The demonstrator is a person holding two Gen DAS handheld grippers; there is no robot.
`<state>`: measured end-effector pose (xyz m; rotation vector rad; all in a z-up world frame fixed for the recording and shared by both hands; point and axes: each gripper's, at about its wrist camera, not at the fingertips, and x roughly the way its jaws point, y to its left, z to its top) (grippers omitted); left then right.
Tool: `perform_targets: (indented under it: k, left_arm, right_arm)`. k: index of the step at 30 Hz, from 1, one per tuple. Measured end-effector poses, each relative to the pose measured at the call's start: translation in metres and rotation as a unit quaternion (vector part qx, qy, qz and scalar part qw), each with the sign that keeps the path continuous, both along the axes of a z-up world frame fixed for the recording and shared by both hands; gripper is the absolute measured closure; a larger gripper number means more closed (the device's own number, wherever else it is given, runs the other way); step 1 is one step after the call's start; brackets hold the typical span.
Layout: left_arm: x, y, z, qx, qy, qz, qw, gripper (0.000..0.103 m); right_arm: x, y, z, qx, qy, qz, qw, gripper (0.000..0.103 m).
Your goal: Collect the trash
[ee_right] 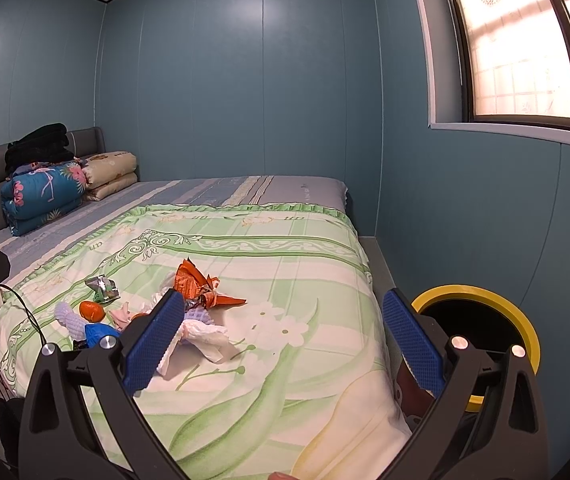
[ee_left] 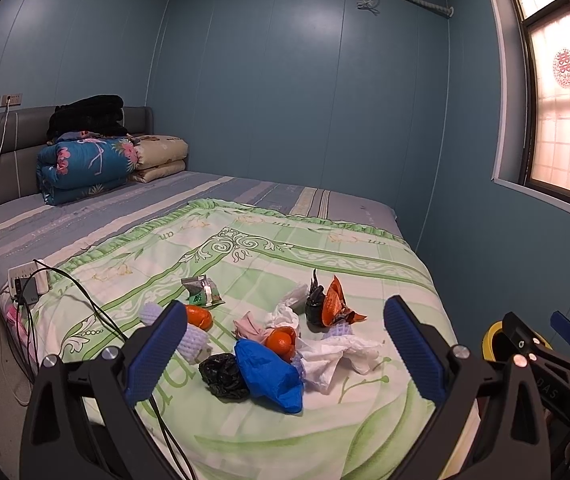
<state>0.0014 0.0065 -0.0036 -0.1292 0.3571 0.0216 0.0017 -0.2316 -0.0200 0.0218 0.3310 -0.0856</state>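
A heap of trash lies on the green quilt (ee_left: 245,256): a blue plastic bag (ee_left: 269,376), a black bag (ee_left: 223,376), white tissue (ee_left: 337,356), orange peel (ee_left: 279,340), an orange wrapper (ee_left: 335,306), a green packet (ee_left: 201,292) and purple foam netting (ee_left: 193,340). My left gripper (ee_left: 285,340) is open and empty, hovering just short of the heap. My right gripper (ee_right: 283,330) is open and empty above the quilt (ee_right: 285,272), right of the orange wrapper (ee_right: 195,284) and tissue (ee_right: 201,334). A yellow-rimmed trash bin (ee_right: 481,304) stands beside the bed at right.
Folded quilts (ee_left: 85,168) and black clothing (ee_left: 85,114) are stacked at the headboard. A power strip (ee_left: 29,280) with black cables (ee_left: 81,300) lies at the bed's left edge. Blue walls and a window (ee_right: 517,40) close off the right side.
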Motion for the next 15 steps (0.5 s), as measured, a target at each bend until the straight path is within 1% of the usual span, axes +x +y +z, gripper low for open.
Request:
perform_targets:
  k: [15]
  left_arm:
    - [0.0055,0.0058,-0.0005,-0.007,0.014,-0.01,0.9998,0.008]
  right_arm:
    - [0.0043,0.0013,0.0005,0.003,0.009,-0.001,1.0,0.008]
